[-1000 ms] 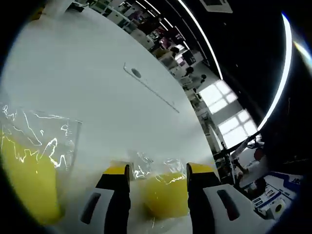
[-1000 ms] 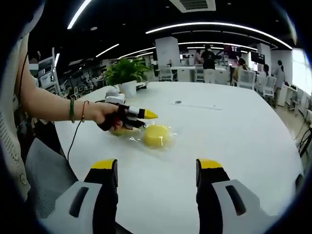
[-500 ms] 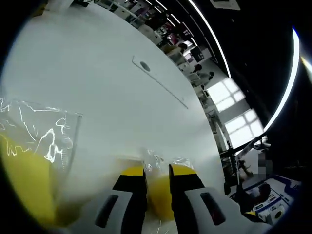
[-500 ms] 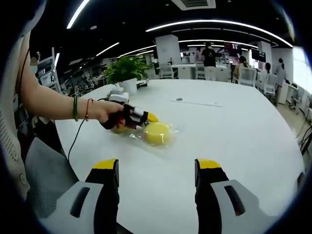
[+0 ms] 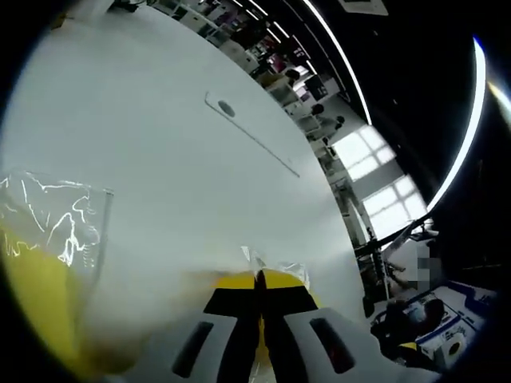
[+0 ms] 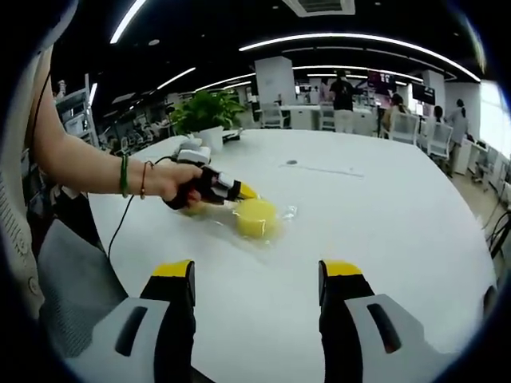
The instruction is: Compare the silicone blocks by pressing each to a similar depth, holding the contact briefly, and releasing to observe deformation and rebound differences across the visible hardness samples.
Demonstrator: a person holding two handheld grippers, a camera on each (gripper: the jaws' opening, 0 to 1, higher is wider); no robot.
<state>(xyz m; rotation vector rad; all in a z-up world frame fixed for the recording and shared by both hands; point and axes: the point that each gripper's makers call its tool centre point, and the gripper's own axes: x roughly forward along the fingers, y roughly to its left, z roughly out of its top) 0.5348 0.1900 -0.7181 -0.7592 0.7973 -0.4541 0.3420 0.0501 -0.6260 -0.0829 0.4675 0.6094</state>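
We note a round yellow silicone block in clear plastic wrap point(image 6: 257, 218) lying on the white table point(image 6: 383, 215), approx. mid-table in the right gripper view. Wrap is crinkled and glossy, spreading past the block.

Left gripper point(image 6: 239, 191), held by a hand point(image 6: 177, 183) w/ bracelets, sits at the block's near-left edge. In the left gripper view its jaws point(image 5: 257, 281) are pinched almost together; a yellow sliver shows between and beside them, but we cannot tell how much is caught. A second wrapped yellow block point(image 5: 40, 279) is cut off at frame left, blurred.

Right gripper point(image 6: 255, 275) hovers clear, jaws wide apart, holding nothing.
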